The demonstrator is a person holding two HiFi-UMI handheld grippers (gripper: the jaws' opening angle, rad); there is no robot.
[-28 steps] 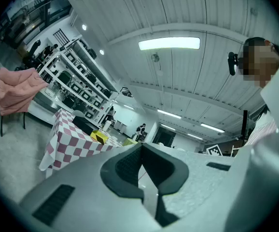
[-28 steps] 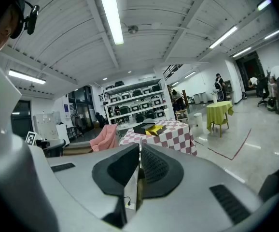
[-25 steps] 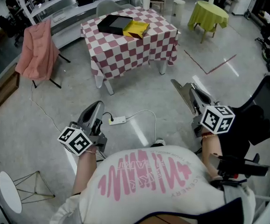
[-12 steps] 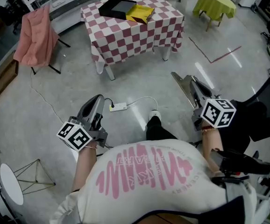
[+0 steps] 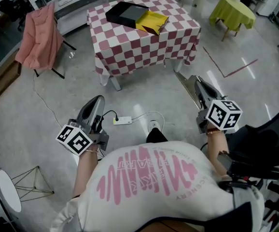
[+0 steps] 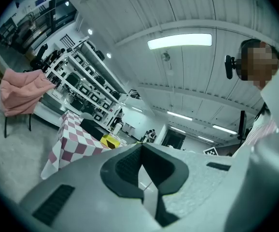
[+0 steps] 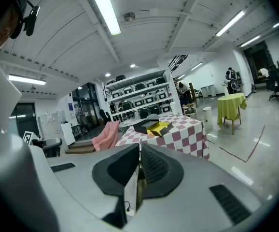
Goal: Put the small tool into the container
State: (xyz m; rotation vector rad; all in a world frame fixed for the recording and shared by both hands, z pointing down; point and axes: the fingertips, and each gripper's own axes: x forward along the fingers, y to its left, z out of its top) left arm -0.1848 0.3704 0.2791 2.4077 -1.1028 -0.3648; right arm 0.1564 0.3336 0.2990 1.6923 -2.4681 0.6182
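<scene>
A black open box (image 5: pixel 126 13) and a yellow box part (image 5: pixel 151 22) lie on the red-and-white checkered table (image 5: pixel 144 42) far ahead; the same black box (image 7: pixel 146 125) and yellow part (image 7: pixel 160 127) show in the right gripper view. No small tool can be made out at this distance. My left gripper (image 5: pixel 98 100) is held low over the floor, shut with nothing in it, and it points at the table (image 6: pixel 74 141). My right gripper (image 5: pixel 179 76) is also shut and holds nothing, well short of the table.
A pink cloth hangs over a chair (image 5: pixel 38 35) left of the table. A white power strip (image 5: pixel 122 121) with its cable lies on the floor between the grippers. A green-covered round table (image 5: pixel 232 11) stands back right, a black chair (image 5: pixel 265 139) near right, shelves behind.
The person has stepped forward, so the checkered table sits lower and nearer in the head view. Both grippers stay shut and are carried along in the same pose.
</scene>
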